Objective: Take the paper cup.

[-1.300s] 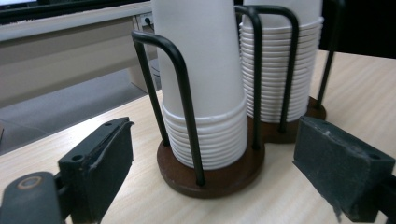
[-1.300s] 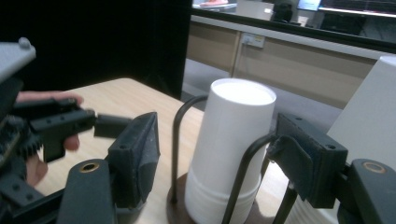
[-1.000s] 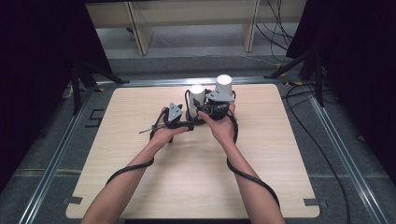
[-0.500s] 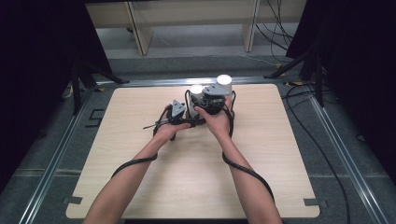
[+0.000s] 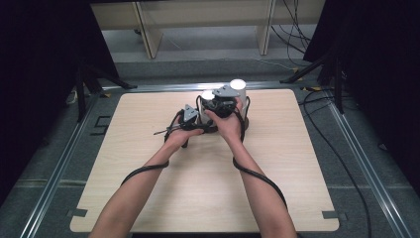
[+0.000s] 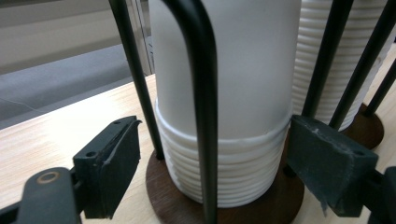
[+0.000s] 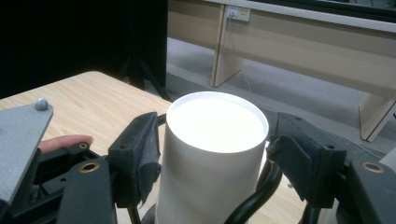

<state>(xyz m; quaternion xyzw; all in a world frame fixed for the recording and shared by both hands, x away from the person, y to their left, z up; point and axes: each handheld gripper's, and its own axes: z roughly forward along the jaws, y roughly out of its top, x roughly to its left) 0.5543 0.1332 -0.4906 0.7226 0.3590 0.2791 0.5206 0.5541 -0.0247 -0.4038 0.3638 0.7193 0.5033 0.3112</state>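
Jaws of the left gripper (image 6: 212,172) stand spread on either side of the near cup stack (image 6: 224,93), low by its ribbed rims, left pad clear of it. That stack sits inside a black wire holder (image 6: 198,70) on a round brown base (image 6: 163,196). Right of the left gripper, the right gripper (image 7: 212,158) straddles the stack's top cup (image 7: 215,140), jaws apart, pads close beside its wall.

light wooden table (image 5: 148,188), grey floor (image 5: 208,44), wooden bench legs (image 5: 148,29), black cables (image 5: 346,163)
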